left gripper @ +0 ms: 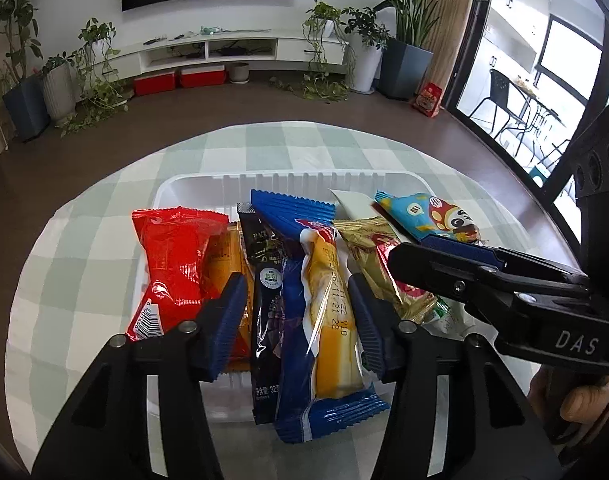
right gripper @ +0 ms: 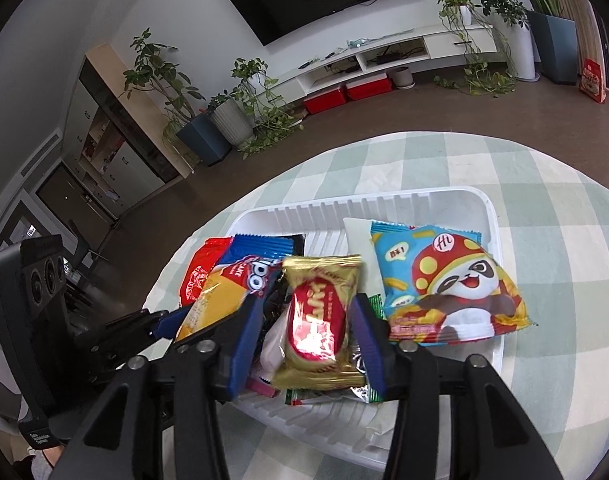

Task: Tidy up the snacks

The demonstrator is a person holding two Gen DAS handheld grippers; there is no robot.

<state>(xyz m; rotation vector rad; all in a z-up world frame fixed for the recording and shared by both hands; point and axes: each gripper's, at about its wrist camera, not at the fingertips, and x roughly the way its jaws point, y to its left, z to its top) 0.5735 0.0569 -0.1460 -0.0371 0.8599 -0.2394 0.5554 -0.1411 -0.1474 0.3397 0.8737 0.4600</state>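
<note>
White tray (left gripper: 192,184) holds the packets. Left gripper (left gripper: 294,322) spread, straddling the blue-and-yellow packet (left gripper: 324,300), whose long axis runs along the fingers. Right gripper (right gripper: 304,344) spread, gold packet (right gripper: 320,320) lengthwise between pads, grip uncertain.

I count in the ribbed white plastic tray (left gripper: 192,188): red wrapper (left gripper: 172,264), black sachet (left gripper: 266,300), blue-and-yellow cake pack (left gripper: 324,320), gold-and-red biscuit pack (right gripper: 318,320), light-blue panda bag (right gripper: 448,284), lying side by side.
</note>
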